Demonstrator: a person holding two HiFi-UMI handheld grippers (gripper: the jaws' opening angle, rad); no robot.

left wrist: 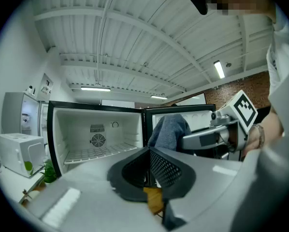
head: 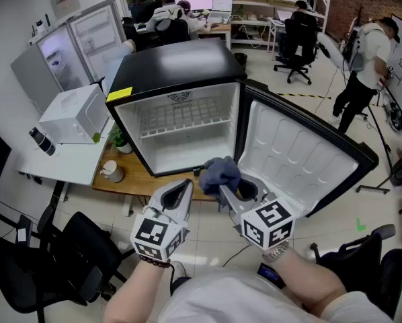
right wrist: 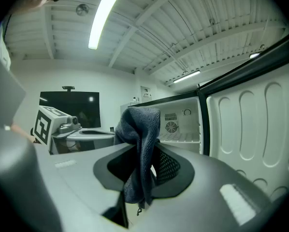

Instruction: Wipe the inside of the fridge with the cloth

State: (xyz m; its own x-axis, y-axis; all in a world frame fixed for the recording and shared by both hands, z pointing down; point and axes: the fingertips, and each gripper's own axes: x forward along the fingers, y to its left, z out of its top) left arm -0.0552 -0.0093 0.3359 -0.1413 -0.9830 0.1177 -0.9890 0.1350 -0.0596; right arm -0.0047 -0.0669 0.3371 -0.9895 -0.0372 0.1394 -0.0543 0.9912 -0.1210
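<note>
1. The black mini fridge stands open on a wooden table; its door swings out to the right, its white moulded inner side facing up.
2. Inside, a white wire shelf spans the upper part of the cavity; a round fan grille shows on the back wall; the rest of the white interior is bare.
3. The right gripper points about level at the fridge; its jaws are clamped on a blue-grey cloth, which bunches above the tips and hangs down between them in the right gripper view.
4. The cloth is outside the fridge, just before the lower right corner of the opening, near the door hinge.
5. The left gripper is just to the left of the right one, also about level; its jaws are pressed together with nothing between them.
6. Left of the fridge, a white microwave and a dark bottle stand on a white table; a small green plant and a mug stand on the wooden table beside the fridge.
</note>
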